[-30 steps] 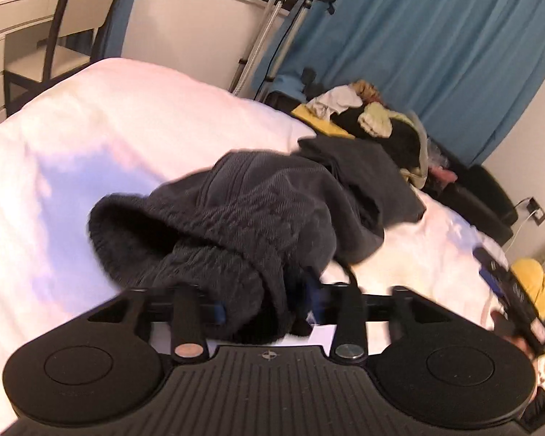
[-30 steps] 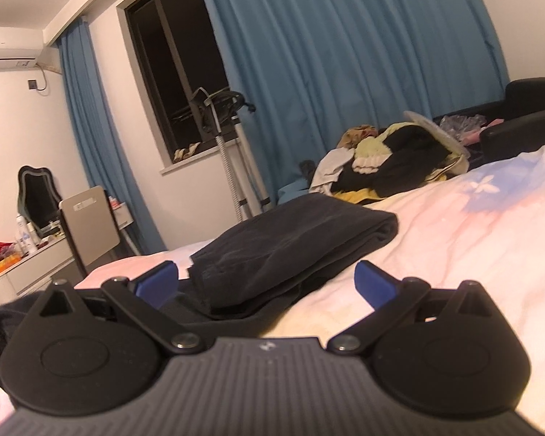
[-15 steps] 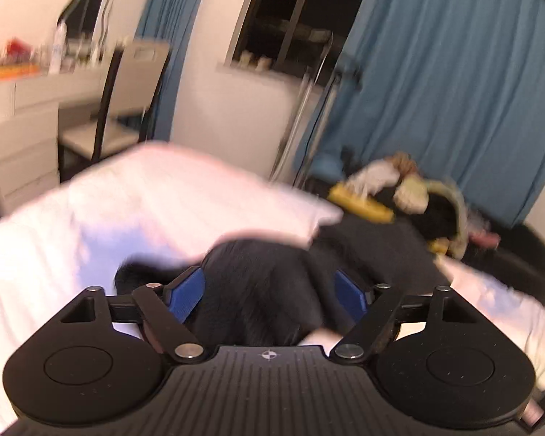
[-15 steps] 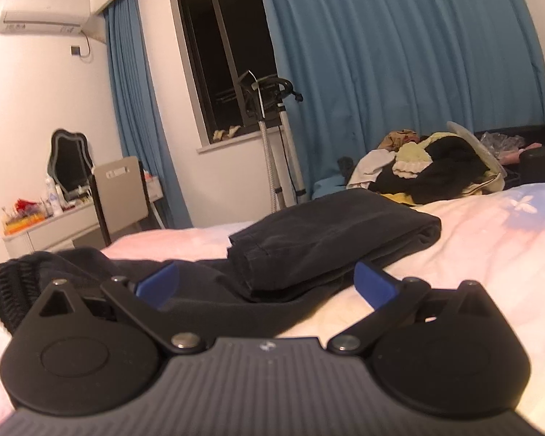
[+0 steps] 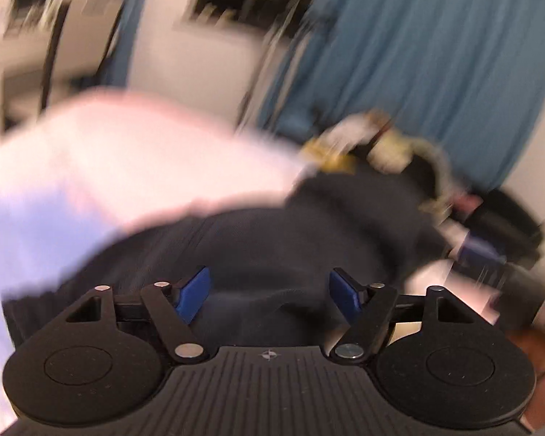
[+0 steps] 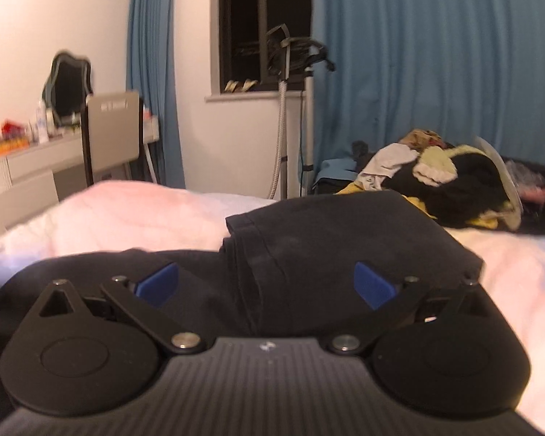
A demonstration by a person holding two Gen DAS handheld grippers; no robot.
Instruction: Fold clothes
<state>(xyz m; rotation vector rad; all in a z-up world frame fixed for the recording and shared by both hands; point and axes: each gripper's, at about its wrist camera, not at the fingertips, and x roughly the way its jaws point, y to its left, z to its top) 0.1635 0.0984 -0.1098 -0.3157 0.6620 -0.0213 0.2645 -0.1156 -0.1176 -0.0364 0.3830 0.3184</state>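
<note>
A: Lying across the bed, the dark folded garment is sitting at about twelve o'clock from the right gripper, isn't it?

B: Yes, and a second dark piece is spreading out from under it toward nine o'clock. The left view is showing the same dark cloth, though that picture is badly smeared.

A: What are the jaws doing?

B: Both pairs are standing spread apart and gripping nothing. The left gripper is hovering over the cloth with fabric showing between its blue pads; I cannot tell whether they are touching it. The right one's pads are framing the folded garment's near edge.

A: And farther out?

B: At two o'clock in the right view, a pile of mixed clothes is resting beyond the bed. Blue curtains are hanging behind it, a dark window is showing at twelve, and a chair and dresser are standing at ten.
</note>
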